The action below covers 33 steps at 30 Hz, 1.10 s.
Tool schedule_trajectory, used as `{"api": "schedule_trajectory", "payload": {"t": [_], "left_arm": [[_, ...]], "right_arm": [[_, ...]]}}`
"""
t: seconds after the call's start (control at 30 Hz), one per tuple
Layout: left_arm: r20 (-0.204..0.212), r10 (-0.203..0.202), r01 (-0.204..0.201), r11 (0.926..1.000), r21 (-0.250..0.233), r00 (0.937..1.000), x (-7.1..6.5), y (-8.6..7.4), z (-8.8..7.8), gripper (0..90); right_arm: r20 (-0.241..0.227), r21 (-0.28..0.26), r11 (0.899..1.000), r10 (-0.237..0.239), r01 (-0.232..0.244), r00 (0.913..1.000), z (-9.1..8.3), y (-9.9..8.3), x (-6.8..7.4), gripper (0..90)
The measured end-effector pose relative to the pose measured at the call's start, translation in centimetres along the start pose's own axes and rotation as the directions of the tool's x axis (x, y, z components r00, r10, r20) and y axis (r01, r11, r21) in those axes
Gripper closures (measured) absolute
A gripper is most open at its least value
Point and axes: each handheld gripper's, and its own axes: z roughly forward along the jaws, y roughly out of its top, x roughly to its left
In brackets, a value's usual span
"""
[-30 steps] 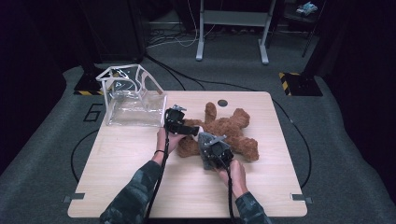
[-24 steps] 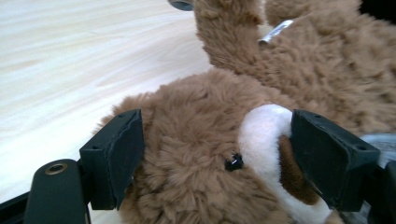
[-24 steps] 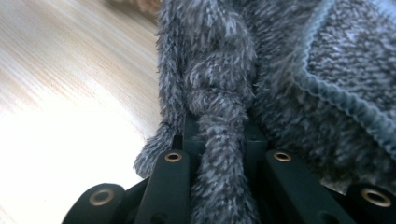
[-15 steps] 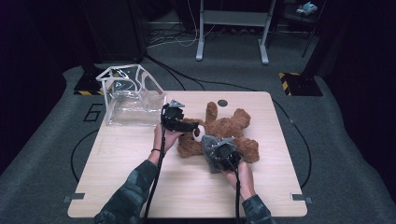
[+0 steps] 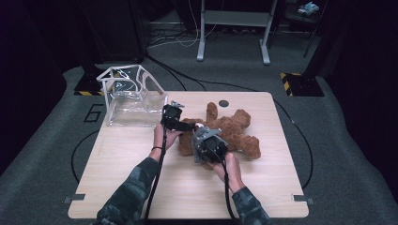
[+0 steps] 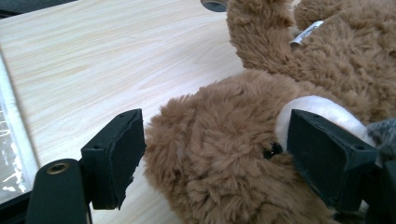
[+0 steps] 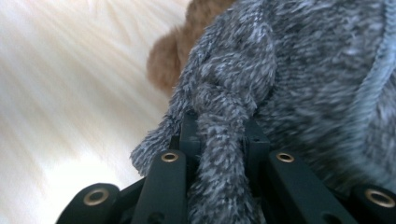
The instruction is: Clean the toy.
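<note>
Brown plush, soft all over: the bear lies sprawled at the middle of the table in the high view, limbs flung toward the right of the frame, its head toward the left. The left gripper sits at the bear's head, left of centre; the right gripper is just below and right of it, over the bear's neck. A clear box stands at the table's upper left, near the left gripper but apart from the bear.

In the left gripper view the two jaws stand wide, one at lower left and one at right, with the bear's head between them. The right jaw lies against the white muzzle; the left one sits just off the fur, so I read these tongs as open around the head, not pinching it.

In the right gripper view the jaws are nearly closed on a grey knit scarf, right at its knot, low in the centre of the frame.

The bear should be light and squashy (no risk of breakage), and its fur will give under the pads. The head is bulky and will compress before it holds; the scarf is thin, grippy and easy to pinch, though pulling it may drag the whole toy along.
</note>
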Motion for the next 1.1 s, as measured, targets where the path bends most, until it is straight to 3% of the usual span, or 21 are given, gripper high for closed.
{"api": "schedule_trajectory", "payload": {"t": [0.03,0.23,0.33,0.37,0.43,0.53,0.63,0.8,0.87,0.97,1.0,1.1], "left_arm": [[0.001,-0.002,0.002,1.0000,0.002,1.0000,0.0,0.0,0.0,20.0],[-0.015,-0.002,0.002,1.0000,0.001,0.9999,0.0,-0.2,0.2,20.9],[-0.016,-0.005,0.004,1.0000,-0.003,0.9999,0.0,-0.2,0.3,20.9],[-0.014,0.000,0.000,1.0000,-0.001,0.9999,-0.1,-0.1,0.2,20.9],[-0.015,-0.003,0.003,1.0000,-0.006,0.9999,-0.1,-0.2,0.2,20.9],[-0.008,-0.004,0.004,1.0000,-0.008,1.0000,-0.1,-0.2,0.2,20.8],[-0.005,-0.005,0.005,0.9999,-0.009,1.0000,-0.1,-0.2,0.2,20.8],[-0.010,-0.002,0.002,0.9999,-0.012,0.9999,-0.2,-0.1,0.2,20.9],[-0.011,-0.004,0.004,0.9999,-0.012,0.9999,-0.2,-0.1,0.2,20.9],[-0.017,0.000,-0.001,1.0000,-0.008,0.9999,-0.2,-0.1,0.2,20.9],[-0.015,0.000,0.000,1.0000,-0.009,0.9999,-0.2,-0.1,0.2,20.8],[-0.013,-0.001,0.001,0.9999,-0.011,0.9999,-0.2,-0.1,0.2,20.8]], "right_arm": [[-0.005,-0.013,1.000,-0.008,0.008,1.0000,0.5,0.3,0.0,76.1],[-0.035,0.030,0.999,0.012,-0.010,0.9993,3.0,0.6,0.1,76.6],[-0.056,0.069,0.998,-0.009,0.013,0.9984,3.6,0.4,0.5,76.8],[-0.091,0.117,0.992,-0.033,0.043,0.9953,4.1,0.2,1.2,76.7],[-0.116,0.134,0.989,-0.052,0.067,0.9919,4.1,0.1,1.6,76.7],[-0.152,0.114,0.991,-0.047,0.064,0.9873,2.9,0.1,2.1,76.4],[-0.150,0.066,0.996,-0.045,0.055,0.9877,1.5,0.4,1.9,75.9],[-0.077,0.004,1.000,-0.011,0.011,0.9969,0.3,1.1,0.5,75.1],[-0.066,0.001,1.000,-0.006,0.006,0.9978,1.0,1.5,0.3,75.1],[-0.076,0.059,0.998,-0.007,0.011,0.9971,3.0,1.7,0.7,75.5],[-0.099,0.087,0.996,-0.004,0.012,0.9951,4.3,1.6,1.1,75.8],[-0.151,0.150,0.988,-0.008,0.031,0.9884,5.8,1.1,2.0,75.9]]}}
